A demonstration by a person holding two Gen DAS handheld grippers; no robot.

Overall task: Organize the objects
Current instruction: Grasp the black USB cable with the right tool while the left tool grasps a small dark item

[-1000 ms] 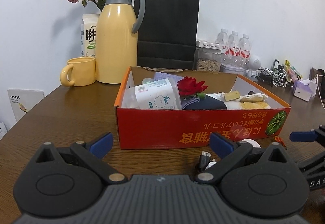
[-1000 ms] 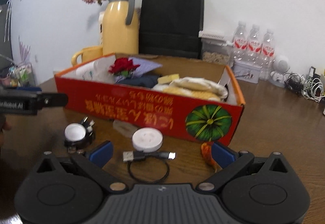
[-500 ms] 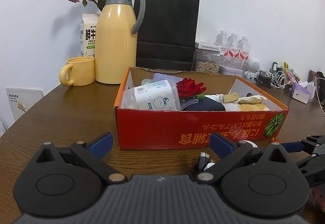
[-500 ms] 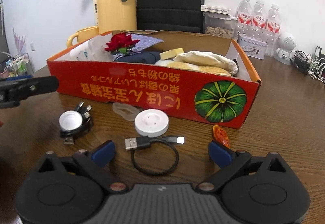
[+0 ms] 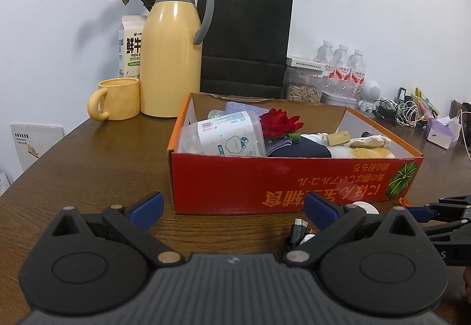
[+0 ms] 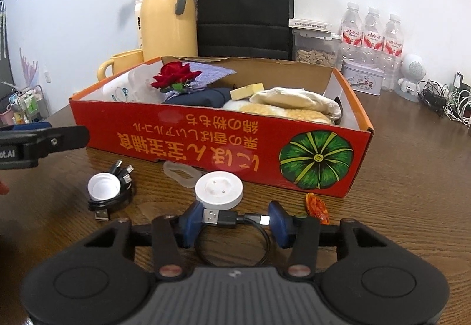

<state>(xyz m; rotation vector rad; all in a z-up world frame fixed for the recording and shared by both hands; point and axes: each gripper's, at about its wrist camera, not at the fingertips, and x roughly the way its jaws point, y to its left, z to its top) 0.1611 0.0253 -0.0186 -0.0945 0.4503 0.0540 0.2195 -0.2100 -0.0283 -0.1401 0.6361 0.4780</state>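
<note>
- Right gripper [image 6: 235, 220] low over the table [image 6: 412, 192], jaws closing around a short black USB cable [image 6: 225, 218]; plugs lying crosswise between the blue pads [image 6: 192, 220]; pads at or just off the plug ends, firm contact not clear; cable loop trailing back under the gripper
- Just ahead of the right gripper, touching the cable's front: white round puck [image 6: 219, 190]; beyond it a clear plastic piece [image 6: 181, 173] against the box wall
- Ahead and to the left: second bundled black cable with white disc [image 6: 106, 192]; ahead and to the right, beside the right pad: small orange wrapper [image 6: 316, 204]
- Further ahead: red cardboard box [image 6: 206, 136], open-topped, holding a red rose [image 6: 175, 76], dark cloth, pale bundles
- Left gripper [image 5: 232, 208] spread wide, nothing between the pads; level above the table, facing the same box [image 5: 294, 180]
- Behind the box: yellow thermos [image 5: 170, 60], yellow mug [image 5: 117, 102], black paper bag [image 5: 245, 42], water bottles [image 5: 341, 66]
</note>
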